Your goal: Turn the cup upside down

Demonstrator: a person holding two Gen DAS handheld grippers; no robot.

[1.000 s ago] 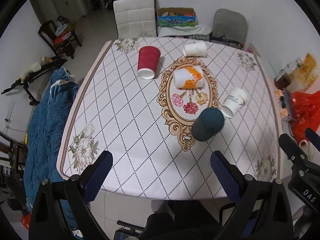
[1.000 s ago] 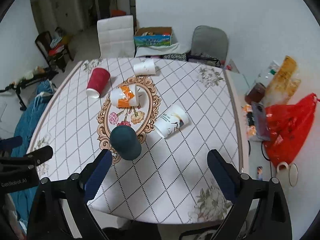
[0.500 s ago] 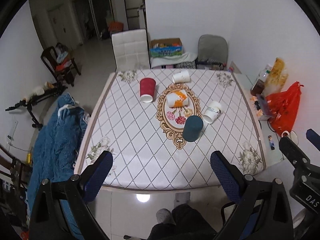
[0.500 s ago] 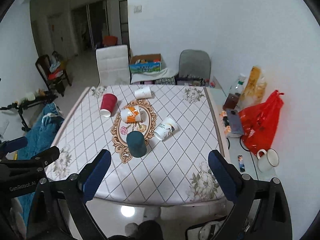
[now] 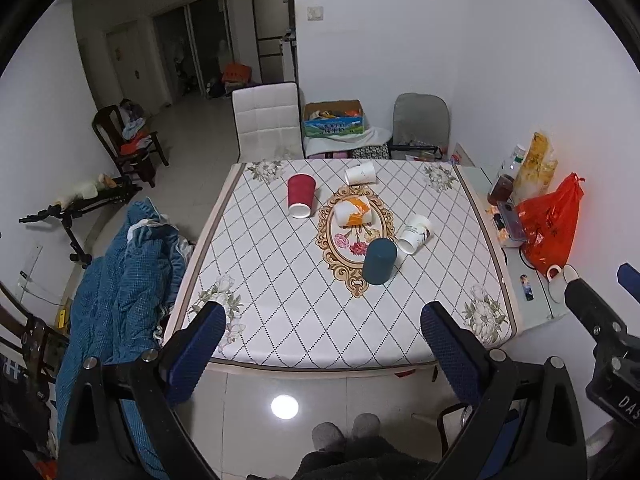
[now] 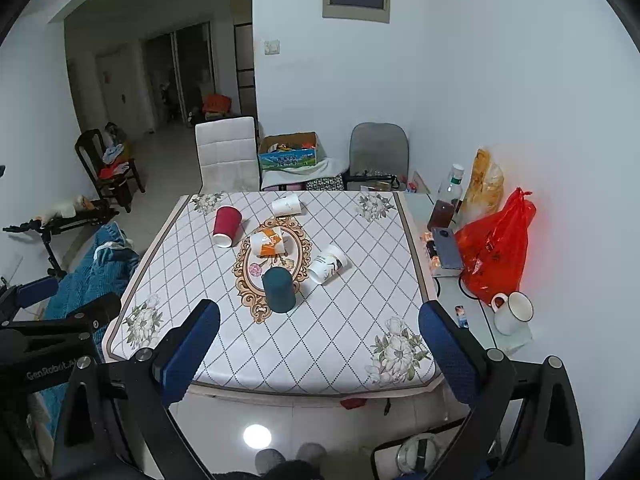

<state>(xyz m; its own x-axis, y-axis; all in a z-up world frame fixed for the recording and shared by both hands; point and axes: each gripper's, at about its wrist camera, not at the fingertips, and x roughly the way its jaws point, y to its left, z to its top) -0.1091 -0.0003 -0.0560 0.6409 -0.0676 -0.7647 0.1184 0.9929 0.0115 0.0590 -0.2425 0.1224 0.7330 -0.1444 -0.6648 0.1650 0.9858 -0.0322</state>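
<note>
Both the left gripper [image 5: 322, 340] and right gripper [image 6: 320, 338] are spread wide, empty, held back from the worktop [image 6: 340, 340]. The teal cup [image 6: 279, 289] stands inverted (rim down) on the oval medallion.

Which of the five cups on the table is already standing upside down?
The dark teal cup, nearest the table's front edge. Its closed base faces up and its mouth sits on the cloth; the red, orange-print and two white cups all lie on their sides.
</note>
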